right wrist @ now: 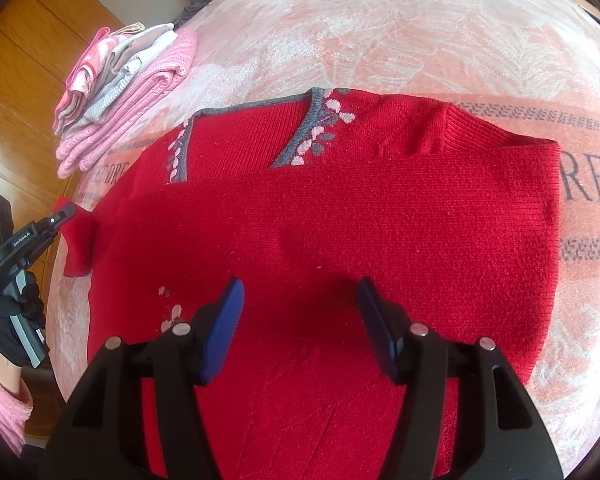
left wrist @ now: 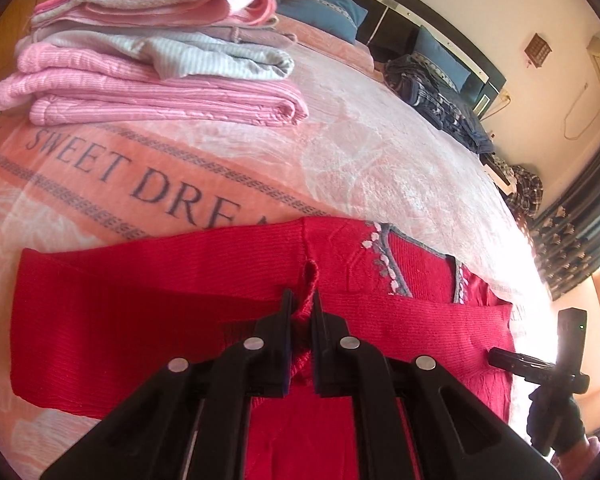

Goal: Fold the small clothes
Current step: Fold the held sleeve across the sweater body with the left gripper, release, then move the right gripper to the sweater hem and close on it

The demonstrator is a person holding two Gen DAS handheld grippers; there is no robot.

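The red sweater [right wrist: 340,232] lies spread on the bed [left wrist: 380,160], over the pink blanket lettered "SWEET DREAM", its grey collar with pale flower trim [right wrist: 320,128] turned toward the far side and one sleeve [right wrist: 380,200] folded flat across the chest. The left tongs [left wrist: 301,312] are pressed nearly together on a small bunch of red knit, the cuff end of a sleeve [right wrist: 76,240], which the right wrist view shows lifted just off the side of the garment. The right tongs [right wrist: 300,320] stand spread wide and hold nothing, hovering just above the lower body of the sweater; whether the pads touch the cloth cannot be told. This knit looks soft, fairly thick and limp (it will sag and stretch from any single pinch), so it is light to lift but will not keep a shape unless laid down and smoothed. Its fuzzy ribbed surface should grip well and is unlikely to slip from the pads. The best holds, I judge, are the firmer ribbed edges: the cuff already held, the hem and the shoulder seam, not the loose middle, where a pinch would only raise a peak. A stack of folded clothes [left wrist: 152,52], pink and pale striped, sits well apart at the far left of the bed, likely where this one goes once folded.
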